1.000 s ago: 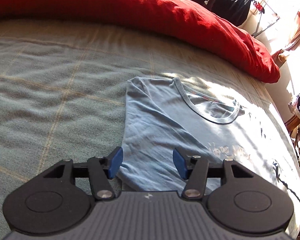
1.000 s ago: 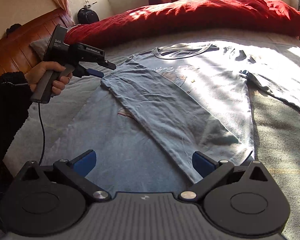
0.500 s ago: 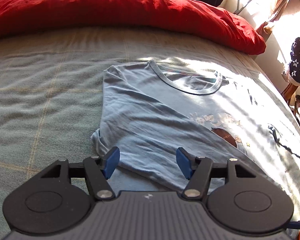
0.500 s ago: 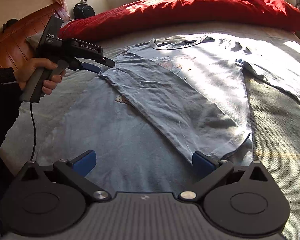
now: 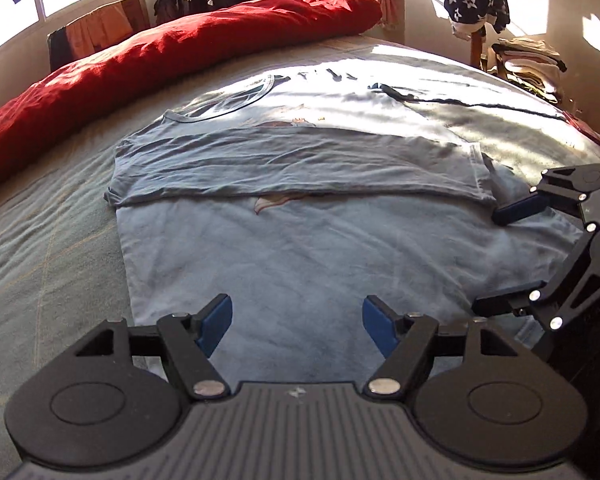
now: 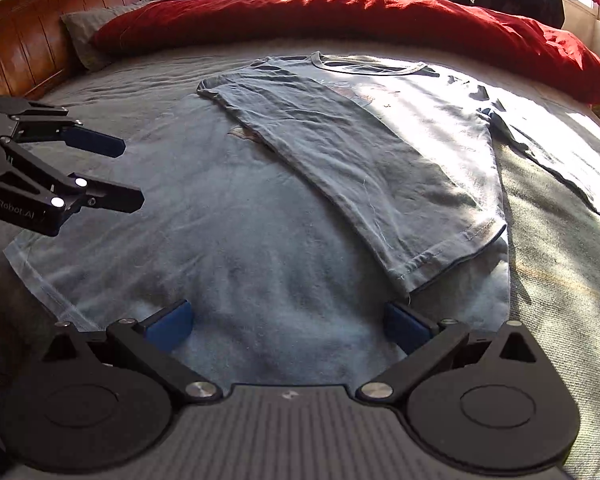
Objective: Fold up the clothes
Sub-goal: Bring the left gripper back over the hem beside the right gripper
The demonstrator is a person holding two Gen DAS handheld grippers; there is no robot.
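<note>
Sunlit bedding fills the left wrist view: a grey-green bedspread (image 5: 52, 240) with a red duvet (image 5: 172, 52) heaped along its far side. The blue T-shirt (image 5: 300, 248) lies flat, collar toward the duvet, one side folded over as a long band running across the frame. The left gripper (image 5: 296, 320) hangs above the hem, jaws spread and just widened, nothing between them.

From the right wrist, a wooden headboard (image 6: 36, 52) stands far left. The shirt's length runs away toward the duvet. The right gripper (image 6: 288, 324) hangs wide apart over the hem, empty.

I read one marking only: "GenRobot.AI" in white on the black body of the left gripper (image 6: 134, 172), seen in my right wrist view. The T-shirt (image 6: 300, 184) print is illegible.
</note>
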